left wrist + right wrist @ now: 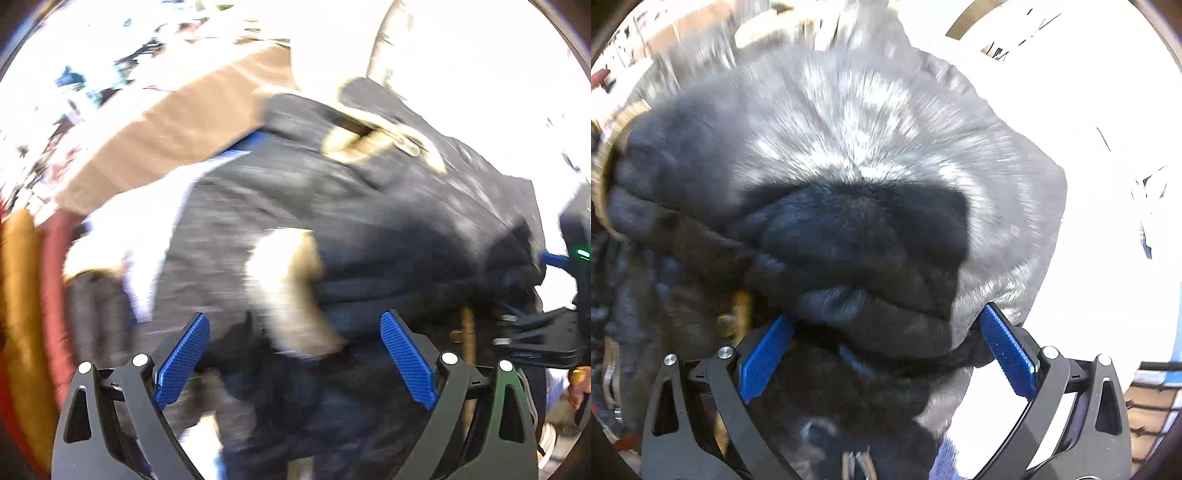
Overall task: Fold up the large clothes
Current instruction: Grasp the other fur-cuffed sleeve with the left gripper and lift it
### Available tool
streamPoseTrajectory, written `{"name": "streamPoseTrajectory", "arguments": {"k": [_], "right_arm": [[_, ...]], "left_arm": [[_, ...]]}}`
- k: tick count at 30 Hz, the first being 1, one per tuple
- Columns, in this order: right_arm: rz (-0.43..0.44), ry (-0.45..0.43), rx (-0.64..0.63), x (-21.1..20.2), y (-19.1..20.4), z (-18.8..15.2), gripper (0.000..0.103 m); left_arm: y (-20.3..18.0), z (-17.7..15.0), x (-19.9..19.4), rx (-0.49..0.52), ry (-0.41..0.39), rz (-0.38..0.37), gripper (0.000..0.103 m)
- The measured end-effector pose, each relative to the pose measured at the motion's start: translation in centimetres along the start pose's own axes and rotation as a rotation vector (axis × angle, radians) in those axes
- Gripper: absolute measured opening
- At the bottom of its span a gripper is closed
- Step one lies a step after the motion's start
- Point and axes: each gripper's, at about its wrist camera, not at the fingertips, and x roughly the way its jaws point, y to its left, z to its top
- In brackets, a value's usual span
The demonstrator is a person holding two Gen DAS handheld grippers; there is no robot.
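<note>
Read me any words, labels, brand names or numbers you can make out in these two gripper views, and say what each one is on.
None can be read.
Dark garment: no print or label legible in either view.
Brown cardboard box: blurred, no lettering shows.
Clutter at upper left of the left wrist view: washed out by glare and blur, unreadable.

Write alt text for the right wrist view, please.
A dark grey fleecy garment fills most of the picture, bunched into folds just ahead of the right gripper. The jaws stand wide open, with a fold of the cloth lying between the blue pads. Everything beyond is washed out white and blurred.
</note>
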Motion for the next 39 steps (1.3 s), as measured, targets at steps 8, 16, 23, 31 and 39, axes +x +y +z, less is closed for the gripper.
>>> {"name": "streamPoseTrajectory", "arguments": {"k": [8,16,23,31,39], "right_arm": [[0.067,-0.058,0.018,-5.3,0.1,-1.0,0.098],[0.111,-0.022,0.106,-8.0,-0.5,-1.6,0.098],[0.098,0.007,0.191,-8.2,-2.2,-6.4,0.098],[0.155,0.012,0.312,-8.2,-3.7,-7.5,0.098],[0.174,-0.022,0.338,-9.0,-3.8,-6.9,0.098]], "left_arm": [[14.8,0.9,5.9,-0.138,0.116,0.378,0.088],[17.9,-2.9,15.2,-0.165,0.401,0.367,0.053],[17.3,-0.5,11.6,-0.130,0.281,0.327,0.017],[17.6,9.1,-3.0,-0.252,-0.211,0.225,0.014],[0.3,12.4,-9.6,-0.010,-0.479,-0.186,0.015]]}}
